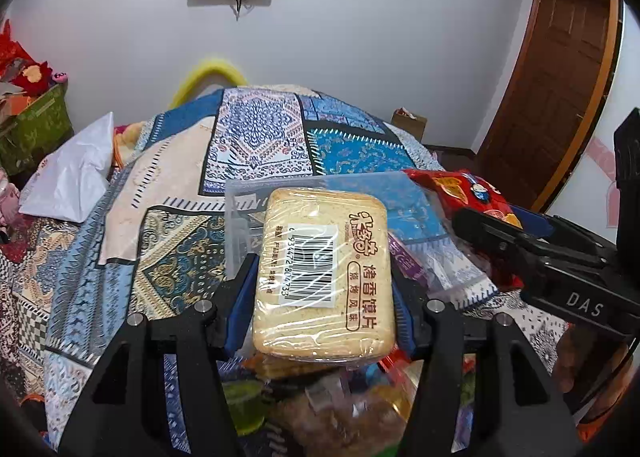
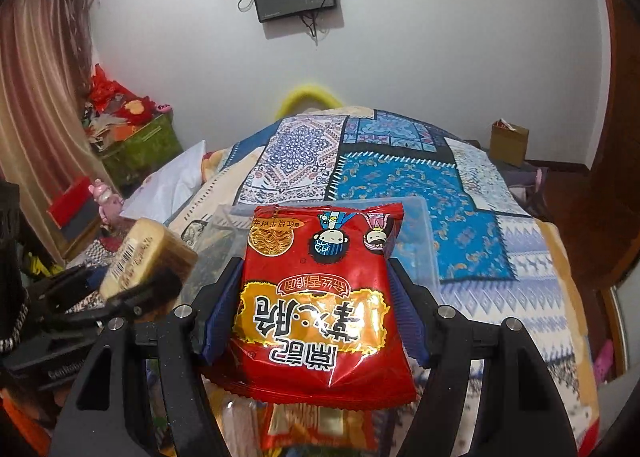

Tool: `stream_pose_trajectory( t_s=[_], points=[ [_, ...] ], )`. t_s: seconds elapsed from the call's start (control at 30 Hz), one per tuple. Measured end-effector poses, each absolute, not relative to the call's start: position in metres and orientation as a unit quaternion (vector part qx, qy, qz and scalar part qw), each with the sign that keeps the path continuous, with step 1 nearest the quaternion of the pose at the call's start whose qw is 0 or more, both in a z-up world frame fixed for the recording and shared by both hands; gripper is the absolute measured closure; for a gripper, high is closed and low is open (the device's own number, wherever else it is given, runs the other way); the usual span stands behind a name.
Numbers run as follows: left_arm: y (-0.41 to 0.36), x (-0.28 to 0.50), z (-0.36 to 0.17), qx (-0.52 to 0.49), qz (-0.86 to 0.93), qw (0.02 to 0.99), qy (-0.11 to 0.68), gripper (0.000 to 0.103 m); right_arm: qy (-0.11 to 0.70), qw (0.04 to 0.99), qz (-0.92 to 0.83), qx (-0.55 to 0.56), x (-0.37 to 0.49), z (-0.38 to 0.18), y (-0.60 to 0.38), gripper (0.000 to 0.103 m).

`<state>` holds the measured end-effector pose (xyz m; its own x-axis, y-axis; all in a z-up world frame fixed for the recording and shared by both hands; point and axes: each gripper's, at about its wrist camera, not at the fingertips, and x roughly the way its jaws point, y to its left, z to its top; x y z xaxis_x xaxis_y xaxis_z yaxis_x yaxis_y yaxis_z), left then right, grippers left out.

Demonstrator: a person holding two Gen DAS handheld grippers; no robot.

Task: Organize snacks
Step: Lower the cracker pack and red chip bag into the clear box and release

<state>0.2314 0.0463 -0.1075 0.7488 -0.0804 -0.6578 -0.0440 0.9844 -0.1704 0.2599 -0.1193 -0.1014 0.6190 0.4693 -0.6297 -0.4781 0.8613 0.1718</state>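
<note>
We look across a bed (image 1: 132, 241) under a patchwork quilt (image 2: 404, 181) in blue, white and tan, and we take the clear plastic bin (image 2: 416, 241) lying on that quilt as our landmark; its near side is hidden behind the two packets and its walls are hard to trace through the glare. Below the bin, at the bottom of both views, sits a blurred heap of snacks (image 1: 320, 413) that we cannot sort into single items. The red noodle packet (image 2: 320, 309) hangs just in front of the bin, printed upside down to us with gold lettering and two cartoon faces, and the right tool (image 2: 316, 317) pinches it by both side edges with its blue pads (image 2: 220, 321). To the left of the bin the wrapped toast slices (image 1: 324, 277), a pale rounded block in clear film with a barcode label, are clamped between the blue pads (image 1: 240, 305) of the left tool (image 1: 320, 305). Both tools point downward at a slant toward the bin, side by side.
</note>
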Motion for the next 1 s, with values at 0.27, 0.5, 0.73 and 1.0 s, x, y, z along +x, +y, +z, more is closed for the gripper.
stream_pose_trajectory(
  t_s=[0.27, 0.5, 0.73, 1.0],
  points=[
    [0.046, 0.268, -0.135, -0.083, -0.005, 0.919, 0.385, 0.045, 0.382, 0.885, 0.265, -0.016, 0.296, -0.129, -0.102, 0.037],
    [0.047, 0.285, -0.158, -0.087, -0.009, 0.903, 0.421, 0.045, 0.417, 0.871, 0.26, -0.019, 0.31, -0.151, -0.098, 0.037],
    [0.046, 0.283, -0.166, -0.084, -0.003, 0.894, 0.439, 0.043, 0.44, 0.859, 0.259, -0.024, 0.311, -0.16, -0.098, 0.035],
    [0.055, 0.265, -0.141, -0.095, -0.002, 0.903, 0.419, 0.038, 0.421, 0.869, 0.26, -0.021, 0.301, -0.136, -0.106, 0.035]
  ],
)
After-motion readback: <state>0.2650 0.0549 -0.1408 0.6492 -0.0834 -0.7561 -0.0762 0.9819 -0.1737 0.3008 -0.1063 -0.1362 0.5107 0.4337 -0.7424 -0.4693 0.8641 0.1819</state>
